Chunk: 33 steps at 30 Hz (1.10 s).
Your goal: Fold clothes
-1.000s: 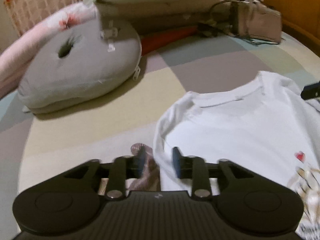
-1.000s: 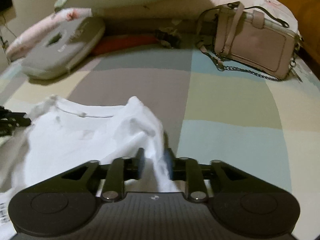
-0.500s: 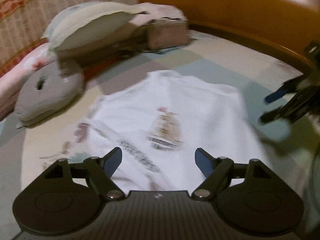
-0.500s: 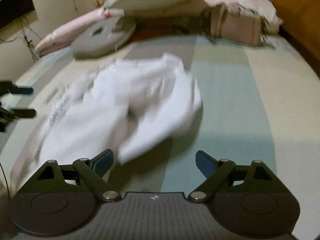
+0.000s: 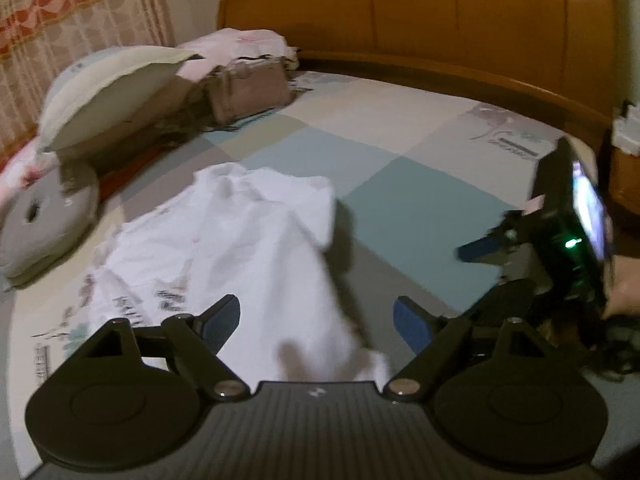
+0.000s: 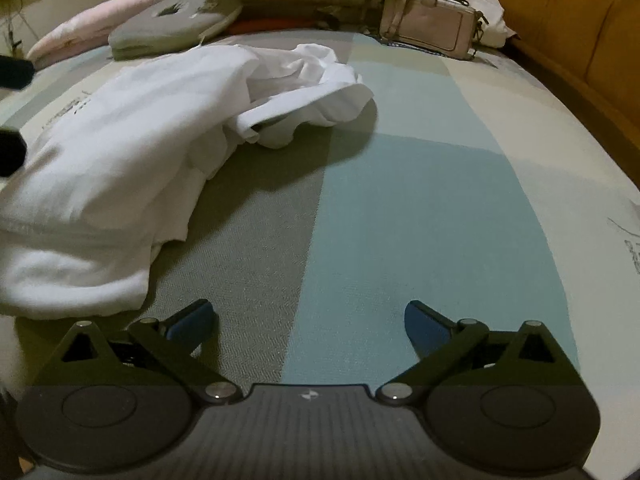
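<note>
A white T-shirt (image 5: 224,248) lies loosely doubled over on the patchwork bed sheet (image 6: 400,200), its upper part bunched in a crumpled heap (image 6: 304,72). My left gripper (image 5: 316,318) hovers over the shirt's near end. Its jaws are opening, with cloth below the gap but no pad pressing on it. My right gripper (image 6: 308,320) hangs over bare sheet to the right of the shirt (image 6: 120,140). Its jaws are opening too, with nothing between them. The right gripper (image 5: 496,272) also shows at the right of the left wrist view, held by a hand.
A pink handbag (image 6: 432,28), a grey ring cushion (image 6: 172,20) and pillows (image 5: 112,84) sit along the far side of the bed. A wooden headboard (image 5: 440,20) runs along the right. A patterned curtain (image 5: 80,20) hangs behind.
Both grippers were shut on the shirt's shoulders; they have let go, opened wide and swung back. The shirt has dropped onto the sheet in a loose heap.
</note>
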Tool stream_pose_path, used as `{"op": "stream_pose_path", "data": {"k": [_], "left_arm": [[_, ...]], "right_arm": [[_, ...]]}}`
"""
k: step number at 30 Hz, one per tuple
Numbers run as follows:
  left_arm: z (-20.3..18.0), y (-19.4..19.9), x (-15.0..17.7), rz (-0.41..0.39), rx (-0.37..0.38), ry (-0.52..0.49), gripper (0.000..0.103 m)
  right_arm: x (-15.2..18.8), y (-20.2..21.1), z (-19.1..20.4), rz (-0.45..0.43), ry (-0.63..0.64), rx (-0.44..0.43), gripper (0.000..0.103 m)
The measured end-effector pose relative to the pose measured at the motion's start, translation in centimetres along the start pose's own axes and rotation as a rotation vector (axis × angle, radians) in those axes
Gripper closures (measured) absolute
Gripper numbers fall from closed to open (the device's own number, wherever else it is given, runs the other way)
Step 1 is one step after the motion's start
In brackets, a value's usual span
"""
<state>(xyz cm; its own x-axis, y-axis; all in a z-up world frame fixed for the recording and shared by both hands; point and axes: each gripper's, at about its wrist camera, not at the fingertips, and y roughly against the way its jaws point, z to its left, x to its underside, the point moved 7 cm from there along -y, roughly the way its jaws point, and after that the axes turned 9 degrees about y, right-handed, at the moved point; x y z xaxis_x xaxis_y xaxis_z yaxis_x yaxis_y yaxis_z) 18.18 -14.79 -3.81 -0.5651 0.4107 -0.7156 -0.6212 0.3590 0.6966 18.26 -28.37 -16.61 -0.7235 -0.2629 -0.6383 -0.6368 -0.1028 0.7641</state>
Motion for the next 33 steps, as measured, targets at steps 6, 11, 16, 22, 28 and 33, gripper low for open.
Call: {"op": "stream_pose_path", "data": {"k": [6, 11, 16, 22, 28, 33], "left_arm": [[-2.5, -1.7, 0.2, 0.052, 0.136, 0.019, 0.018], [-3.5, -4.8, 1.1, 0.148, 0.225, 0.063, 0.018], [-0.2, -6.6, 2.0, 0.188, 0.047, 0.086, 0.018], [5.6, -6.5, 3.4, 0.191, -0.122, 0.079, 0.015], [9.3, -5.6, 3.6, 0.162, -0.179, 0.176, 0.014], [9.4, -4.4, 3.5, 0.119, -0.162, 0.217, 0.014]], "right_arm": [[1.4, 2.1, -1.3, -0.016, -0.081, -0.035, 0.0], [2.4, 3.1, -2.8, -0.025, -0.145, -0.026, 0.0], [2.2, 3.1, -4.0, -0.026, -0.162, -0.002, 0.0], [1.0, 2.7, -4.1, -0.043, -0.169, -0.02, 0.0], [-0.6, 1.7, -2.6, -0.052, -0.13, -0.052, 0.0], [-3.5, 0.4, -1.9, -0.116, -0.121, -0.103, 0.0]]}}
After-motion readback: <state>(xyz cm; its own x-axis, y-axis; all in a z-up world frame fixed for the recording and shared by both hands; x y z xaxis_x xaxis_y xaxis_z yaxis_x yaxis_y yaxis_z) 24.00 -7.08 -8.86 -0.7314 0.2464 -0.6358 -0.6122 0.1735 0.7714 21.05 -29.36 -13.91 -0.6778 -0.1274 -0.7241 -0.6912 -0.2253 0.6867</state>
